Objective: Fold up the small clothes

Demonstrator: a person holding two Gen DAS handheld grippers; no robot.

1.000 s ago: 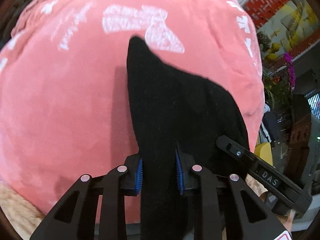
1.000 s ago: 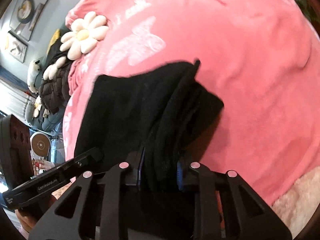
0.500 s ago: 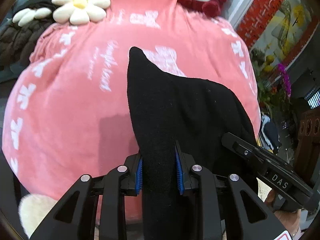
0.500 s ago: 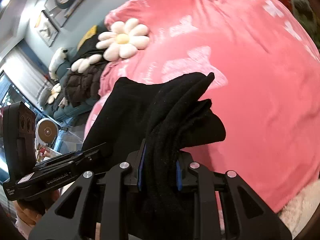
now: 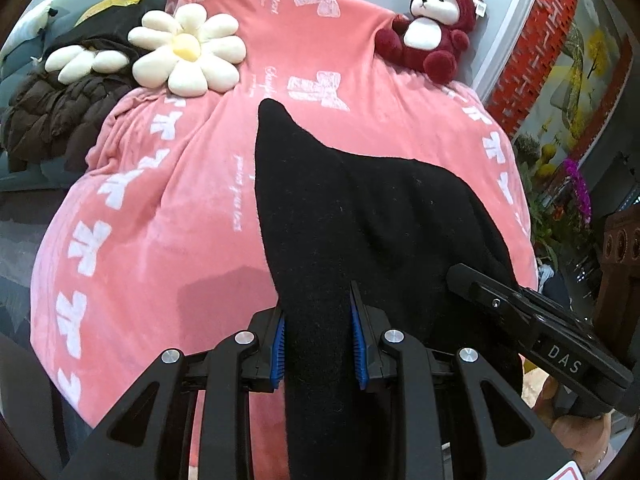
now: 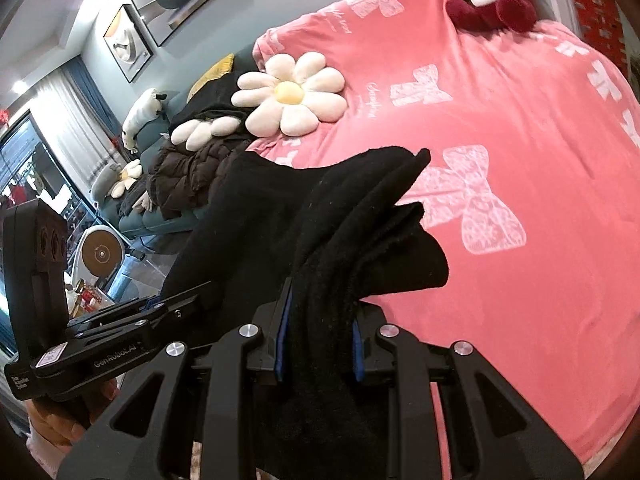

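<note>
A black knit garment point(image 5: 360, 216) hangs in the air above the pink blanket point(image 5: 160, 208), stretched between both grippers. My left gripper point(image 5: 318, 344) is shut on one bunched edge of it, blue pads pressing the cloth from both sides. In the right wrist view my right gripper point(image 6: 318, 344) is shut on another bunched edge of the black garment point(image 6: 340, 240), where several folds stick out past the fingers. The right gripper point(image 5: 532, 320) shows at the lower right of the left wrist view. The left gripper point(image 6: 168, 308) shows at the lower left of the right wrist view, held by a hand.
A white flower cushion point(image 5: 186, 54) and a red-and-white plush toy point(image 5: 434, 26) lie at the far side of the blanket. A dark brown padded jacket point(image 5: 52, 116) is heaped on a sofa to the left. Plants point(image 5: 560, 176) and a brick wall stand at the right.
Both grippers have risen and pulled back from the blanket with the garment still held. More of the blanket, the flower cushion and the plush toy have come into view.
</note>
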